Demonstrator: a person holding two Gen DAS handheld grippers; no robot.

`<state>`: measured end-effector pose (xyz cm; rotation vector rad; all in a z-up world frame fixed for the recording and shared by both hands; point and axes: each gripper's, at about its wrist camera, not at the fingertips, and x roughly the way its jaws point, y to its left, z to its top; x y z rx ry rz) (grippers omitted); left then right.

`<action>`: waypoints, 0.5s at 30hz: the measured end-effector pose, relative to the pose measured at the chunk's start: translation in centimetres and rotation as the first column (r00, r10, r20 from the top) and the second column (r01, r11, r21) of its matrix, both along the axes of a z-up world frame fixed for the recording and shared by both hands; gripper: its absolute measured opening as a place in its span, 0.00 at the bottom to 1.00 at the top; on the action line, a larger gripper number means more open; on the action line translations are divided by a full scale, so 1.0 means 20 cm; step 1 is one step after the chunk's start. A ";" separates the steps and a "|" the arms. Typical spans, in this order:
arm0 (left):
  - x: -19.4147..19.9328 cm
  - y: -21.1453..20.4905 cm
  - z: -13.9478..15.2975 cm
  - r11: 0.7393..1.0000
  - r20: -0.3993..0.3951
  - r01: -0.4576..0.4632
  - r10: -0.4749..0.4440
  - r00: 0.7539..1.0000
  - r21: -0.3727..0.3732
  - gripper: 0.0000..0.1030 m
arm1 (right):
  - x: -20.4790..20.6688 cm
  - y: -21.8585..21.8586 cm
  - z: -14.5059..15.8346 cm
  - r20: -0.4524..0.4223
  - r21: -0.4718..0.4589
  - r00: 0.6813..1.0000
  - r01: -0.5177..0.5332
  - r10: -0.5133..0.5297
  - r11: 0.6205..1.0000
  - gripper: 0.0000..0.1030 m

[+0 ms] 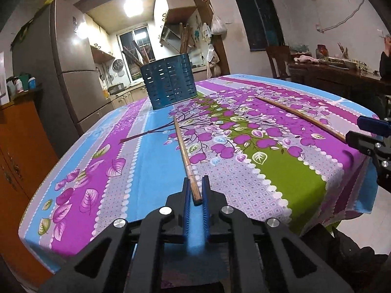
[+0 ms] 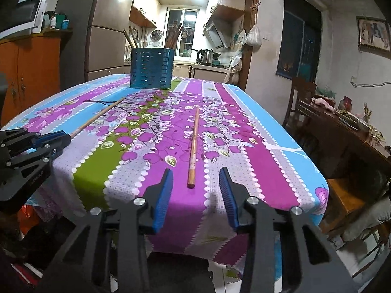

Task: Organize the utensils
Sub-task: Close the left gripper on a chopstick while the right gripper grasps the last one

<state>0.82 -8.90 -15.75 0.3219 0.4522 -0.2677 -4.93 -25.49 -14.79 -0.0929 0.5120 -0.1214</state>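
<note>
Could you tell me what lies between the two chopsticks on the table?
Only bare floral tablecloth between the left chopstick and the right chopstick, seen in the right wrist view.

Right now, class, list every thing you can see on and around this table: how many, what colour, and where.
chopstick: one, light wood, on the cloth, near end between the left pads
second chopstick: one, light wood, on the cloth ahead of the right jaws, untouched
utensil holder: one, blue, perforated, upright at the table's far end
sticks in holder: several, brown, count unclear
tablecloth: one, purple, blue and green, covering the table
fridge: one, grey-brown, left of the table
cabinet: one, orange, far left
kettle: one, silver, kitchen counter
side table: one, dark wood, cluttered, right
left hand-held gripper: one, black with blue pads, closed on the first chopstick
right hand-held gripper: one, same colours, jaws apart
</note>
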 end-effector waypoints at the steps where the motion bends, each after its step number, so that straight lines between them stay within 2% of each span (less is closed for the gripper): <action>1: 0.00 0.00 0.00 1.000 -0.001 0.001 -0.001 1.000 -0.006 0.11 | 0.01 0.00 -0.01 -0.006 0.006 1.000 0.002 -0.002 1.000 0.37; 3: 0.00 0.01 0.00 1.000 0.000 0.002 -0.002 1.000 -0.008 0.11 | 0.04 0.00 -0.03 -0.016 0.005 1.000 -0.003 0.003 1.000 0.30; 4: 0.00 0.00 0.00 1.000 0.001 0.002 -0.002 1.000 -0.008 0.11 | 0.05 0.00 -0.03 -0.023 0.004 1.000 -0.010 0.010 1.000 0.24; 7: 0.00 0.00 0.00 1.000 0.002 0.001 -0.001 1.000 -0.009 0.11 | 0.09 0.01 -0.03 -0.026 0.000 0.999 -0.019 0.019 1.000 0.16; 15: -0.01 0.00 -0.01 1.000 0.011 -0.002 0.002 1.000 -0.003 0.10 | 0.09 -0.03 -0.04 -0.014 0.079 1.000 -0.015 0.016 0.997 0.12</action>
